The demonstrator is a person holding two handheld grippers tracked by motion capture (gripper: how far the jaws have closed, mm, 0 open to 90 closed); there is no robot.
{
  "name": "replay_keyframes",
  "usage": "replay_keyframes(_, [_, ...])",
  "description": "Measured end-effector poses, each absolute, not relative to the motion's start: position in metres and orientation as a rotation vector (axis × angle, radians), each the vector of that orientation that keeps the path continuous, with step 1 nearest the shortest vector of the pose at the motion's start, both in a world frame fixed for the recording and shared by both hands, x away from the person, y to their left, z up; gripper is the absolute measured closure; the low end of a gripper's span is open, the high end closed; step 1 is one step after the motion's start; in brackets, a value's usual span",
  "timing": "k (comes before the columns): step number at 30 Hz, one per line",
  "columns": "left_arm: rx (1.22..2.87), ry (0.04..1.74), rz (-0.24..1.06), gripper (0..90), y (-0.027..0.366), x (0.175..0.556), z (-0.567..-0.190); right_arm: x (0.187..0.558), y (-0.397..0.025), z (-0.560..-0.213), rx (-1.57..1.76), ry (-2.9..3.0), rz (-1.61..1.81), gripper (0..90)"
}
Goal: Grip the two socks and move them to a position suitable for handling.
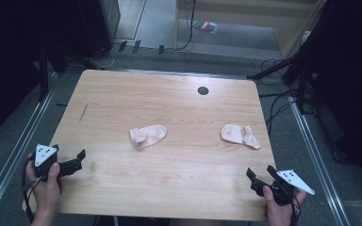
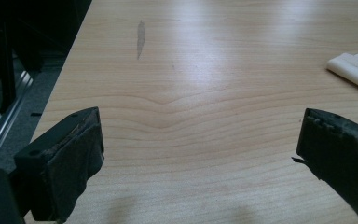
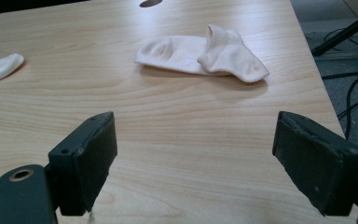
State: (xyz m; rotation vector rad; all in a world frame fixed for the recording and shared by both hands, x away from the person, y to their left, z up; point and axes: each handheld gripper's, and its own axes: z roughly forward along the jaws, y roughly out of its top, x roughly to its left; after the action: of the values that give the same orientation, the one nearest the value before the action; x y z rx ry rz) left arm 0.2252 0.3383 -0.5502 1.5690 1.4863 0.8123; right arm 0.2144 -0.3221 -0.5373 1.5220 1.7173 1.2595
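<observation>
While the left gripper [image 1: 73, 161] rests with its jaws spread wide at the near left corner of the counter [image 1: 122, 94], the left sock [image 1: 147, 136] lies ahead and to its right near the middle, its long axis running roughly across the counter. The right sock [image 1: 240, 134] lies almost straight ahead of the right gripper [image 1: 259, 173], which is likewise spread and empty. Each sock looks nearest to the gripper on its own side.
</observation>
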Motion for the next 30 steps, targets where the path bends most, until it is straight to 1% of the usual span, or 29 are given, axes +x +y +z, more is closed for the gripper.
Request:
replay_keyframes(3, [1.566, 1.49, 0.811, 0.7, 0.338, 0.225, -0.55, 0.215, -0.324, -0.536, 1.555, 1.685, 1.326, 13.8])
replay_keyframes(11, [1.592, 1.498, 0.807, 0.7, 0.336, 0.227, -0.55, 0.218, -0.307, -0.526, 1.543, 1.698, 1.286, 11.2])
replay_keyframes(12, [1.588, 1.497, 0.804, 0.7, 0.337, 0.227, -0.551, 0.221, -0.303, -0.521, 1.556, 1.706, 1.301, 9.5])
replay_keyframes(14, [1.589, 1.495, 0.792, 0.7, 0.337, 0.227, -0.551, 0.226, -0.298, -0.516, 1.545, 1.728, 1.282, 9.5])
replay_keyframes(20, [1.611, 1.487, 0.813, 0.7, 0.334, 0.227, -0.551, 0.242, -0.287, -0.505, 1.532, 1.754, 1.23, 9.8])
replay_keyframes(25, [1.622, 1.478, 0.796, 0.7, 0.334, 0.228, -0.551, 0.256, -0.286, -0.503, 1.541, 1.747, 1.197, 10.9])
replay_keyframes(30, [1.626, 1.475, 0.797, 0.7, 0.333, 0.228, -0.551, 0.281, -0.28, -0.503, 1.554, 1.767, 1.153, 12.5])
